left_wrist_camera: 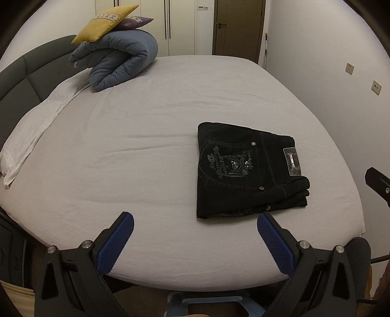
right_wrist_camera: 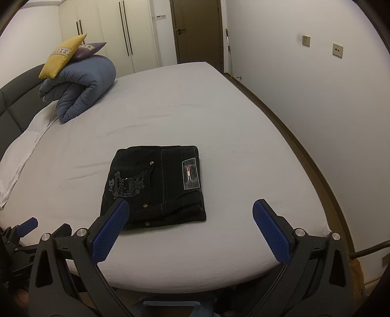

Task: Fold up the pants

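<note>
On the grey bed (right_wrist_camera: 243, 117), folded black pants (right_wrist_camera: 156, 185) lie squarish, waistband rightward; both grippers' fingers (left_wrist_camera: 117, 241) (right_wrist_camera: 270, 231) spread apart, empty.

- A home bedroom is shown.
- Most of both views is filled by a wide bed (right_wrist_camera: 170, 102) covered with a pale fitted sheet, backed by a padded grey headboard (left_wrist_camera: 26, 73).
- A rolled blue duvet (left_wrist_camera: 121, 61) is laid near the headboard, with a yellow cushion (left_wrist_camera: 104, 22) and a purple cushion (right_wrist_camera: 90, 50) stacked on it.
- Built-in wardrobe doors (right_wrist_camera: 136, 31), a brown room door (left_wrist_camera: 237, 26) and wall sockets (right_wrist_camera: 337, 50) are seen behind.
</note>
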`<state>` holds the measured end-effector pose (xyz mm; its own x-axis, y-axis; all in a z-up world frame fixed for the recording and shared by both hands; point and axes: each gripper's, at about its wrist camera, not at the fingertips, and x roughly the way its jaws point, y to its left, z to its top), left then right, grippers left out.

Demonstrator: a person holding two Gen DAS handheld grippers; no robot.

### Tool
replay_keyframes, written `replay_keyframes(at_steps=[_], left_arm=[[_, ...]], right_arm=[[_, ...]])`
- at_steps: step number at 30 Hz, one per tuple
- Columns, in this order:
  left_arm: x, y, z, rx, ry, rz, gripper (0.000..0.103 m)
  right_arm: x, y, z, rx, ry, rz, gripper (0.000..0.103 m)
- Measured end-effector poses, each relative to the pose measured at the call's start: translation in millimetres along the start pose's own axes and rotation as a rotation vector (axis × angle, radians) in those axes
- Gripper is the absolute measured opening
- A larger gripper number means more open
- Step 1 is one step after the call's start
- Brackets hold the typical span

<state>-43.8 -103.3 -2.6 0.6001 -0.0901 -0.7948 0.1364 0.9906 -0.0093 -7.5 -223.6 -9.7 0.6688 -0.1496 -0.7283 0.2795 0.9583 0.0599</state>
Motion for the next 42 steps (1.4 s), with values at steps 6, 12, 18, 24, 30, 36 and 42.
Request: replay_keyframes(at_steps=[6,12,18,24,30,36,42], left_arm=[[4.1,0.8,-2.3,-0.007,0.013,0.0,0.103],[7.9,1.0,-3.3,-0.014,0.02,0.0,0.103],[10.2,2.8,-3.5,-0.016,0.025,0.0,0.103],[11.7,3.9,-4.1,-0.017,0.029,0.0,0.103],[12.2,5.1,-4.6,-0.018,0.03,0.001,0.103],[12.1,5.0,-4.6,-0.018,0.029,0.001,0.103],[12.2,4.6,-4.6,-0.018,0.03,0.0,0.103]], right_arm=[[2.8,5.9,-1.9,-0.008,0.018,0.006,0.103],[8.8,10.6,-4.5,-0.014,0.035,0.011,0.103],[13.4,13.9,-4.4,-0.018,0.044,0.014,0.103],[18.0,18.9,-4.9,-0.02,0.051,0.017,0.103],[19.5,22.0,-4.1,-0.02,0.054,0.016,0.103],[19.5,23.4,-4.4,-0.02,0.053,0.015,0.103],[19.9,24.5,-4.7,-0.021,0.053,0.016,0.103]])
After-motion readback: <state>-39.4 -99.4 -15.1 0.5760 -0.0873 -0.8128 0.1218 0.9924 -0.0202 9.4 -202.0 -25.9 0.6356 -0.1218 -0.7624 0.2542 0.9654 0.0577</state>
